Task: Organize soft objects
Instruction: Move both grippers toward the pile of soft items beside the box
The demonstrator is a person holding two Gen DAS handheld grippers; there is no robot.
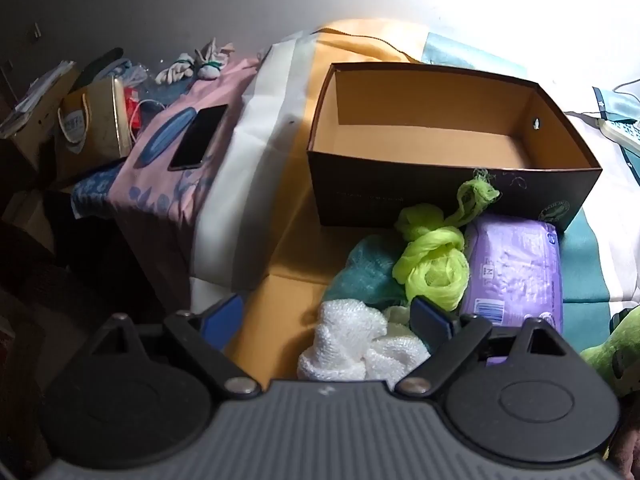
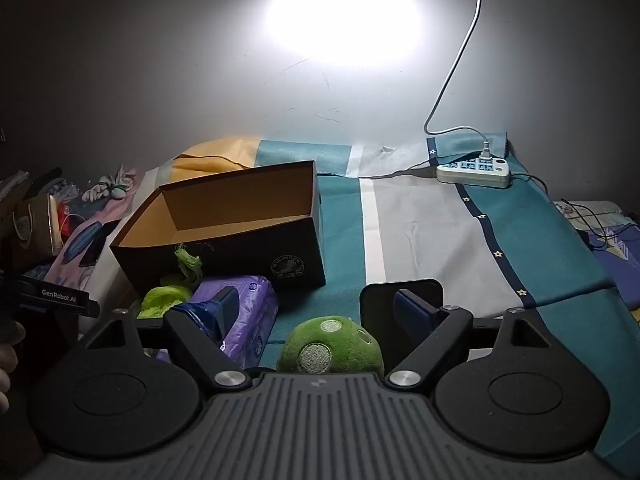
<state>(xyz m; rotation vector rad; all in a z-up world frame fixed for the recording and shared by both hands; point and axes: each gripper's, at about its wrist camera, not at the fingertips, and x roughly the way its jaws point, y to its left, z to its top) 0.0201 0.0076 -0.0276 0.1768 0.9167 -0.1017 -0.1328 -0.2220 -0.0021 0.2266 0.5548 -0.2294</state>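
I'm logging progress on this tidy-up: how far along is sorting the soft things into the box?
Nothing looks done: the dark cardboard box with the tan inside holds nothing. Both grippers, left and right, are open and hold nothing. Still lying outside the box: the white knitted cloth, neon green mesh bundle, teal cloth, purple plastic pack and green plush toy.

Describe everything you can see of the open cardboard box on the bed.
The cardboard box is dark outside and tan inside, lidless, upright and looks empty. A round logo marks its outer wall, and a small hole pierces one side. It rests on the striped bedspread. The green mesh cloth and purple packet lie against its front.
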